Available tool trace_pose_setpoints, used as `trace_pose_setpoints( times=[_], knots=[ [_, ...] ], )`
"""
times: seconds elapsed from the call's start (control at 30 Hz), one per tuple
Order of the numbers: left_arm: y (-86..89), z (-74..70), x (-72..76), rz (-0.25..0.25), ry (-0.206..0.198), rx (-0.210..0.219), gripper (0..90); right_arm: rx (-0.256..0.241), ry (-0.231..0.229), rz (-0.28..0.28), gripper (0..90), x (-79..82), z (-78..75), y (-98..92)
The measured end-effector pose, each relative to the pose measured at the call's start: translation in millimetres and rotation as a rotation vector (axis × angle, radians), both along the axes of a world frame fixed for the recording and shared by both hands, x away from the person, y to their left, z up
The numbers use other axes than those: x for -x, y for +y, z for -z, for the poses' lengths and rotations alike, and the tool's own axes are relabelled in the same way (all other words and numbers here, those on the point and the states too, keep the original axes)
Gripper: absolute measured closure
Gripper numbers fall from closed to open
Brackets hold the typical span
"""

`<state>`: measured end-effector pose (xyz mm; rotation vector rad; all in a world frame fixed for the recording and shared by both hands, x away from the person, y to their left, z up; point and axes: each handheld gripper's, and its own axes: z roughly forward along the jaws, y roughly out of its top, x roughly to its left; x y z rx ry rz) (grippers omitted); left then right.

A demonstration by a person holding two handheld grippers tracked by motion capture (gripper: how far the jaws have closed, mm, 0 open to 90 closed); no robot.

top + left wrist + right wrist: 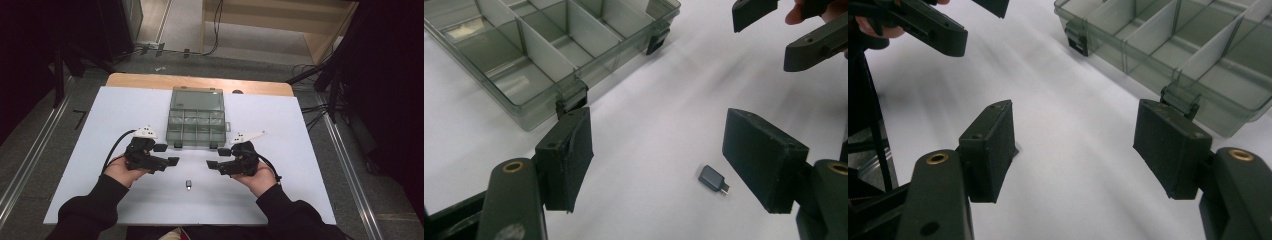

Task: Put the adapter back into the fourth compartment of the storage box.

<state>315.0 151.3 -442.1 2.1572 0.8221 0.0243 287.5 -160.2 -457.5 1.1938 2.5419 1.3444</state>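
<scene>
A clear grey compartment box (pixel 170 129) lies with its lid flipped back at the middle of the white table, and its cells look empty. A small grey adapter (pixel 188 184) rests on the table nearer the person, between the two hands. My left gripper (pixel 166 154) hovers open just in front of the box's left latch; in the left gripper view the adapter (pixel 713 178) lies low between its jaws (pixel 659 150), untouched. My right gripper (pixel 218 158) is open by the right latch, facing the left one, with nothing between its jaws (pixel 1078 145).
The white board (pixel 100 150) covers a wooden table with bare room on both sides of the box. The box's front wall (pixel 539 112) (pixel 1143 75) and black latches sit close to both grippers. Dark stands and cables surround the table on the floor.
</scene>
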Motion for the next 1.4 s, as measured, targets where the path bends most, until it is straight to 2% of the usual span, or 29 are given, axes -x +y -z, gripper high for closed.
trace_pose_setpoints(
  times=[0.43, 1.0, 1.4],
  knots=[
    [6.4, 9.8, 9.1, 0.014, 0.006, -0.032, 29.0, 0.029, 0.003, -0.034, 31.1, 9.6, 7.4, 5.4],
    [14.0, 14.9, 18.0, 0.009, 0.014, -0.037, 29.0, 0.056, 0.010, -0.093, 31.1, 8.7, 13.1, 25.9],
    [21.0, 15.4, 24.7, -0.014, 0.017, -0.035, 29.0, 0.076, 0.011, -0.134, 31.2, 7.2, 15.9, 39.2]
  ],
)
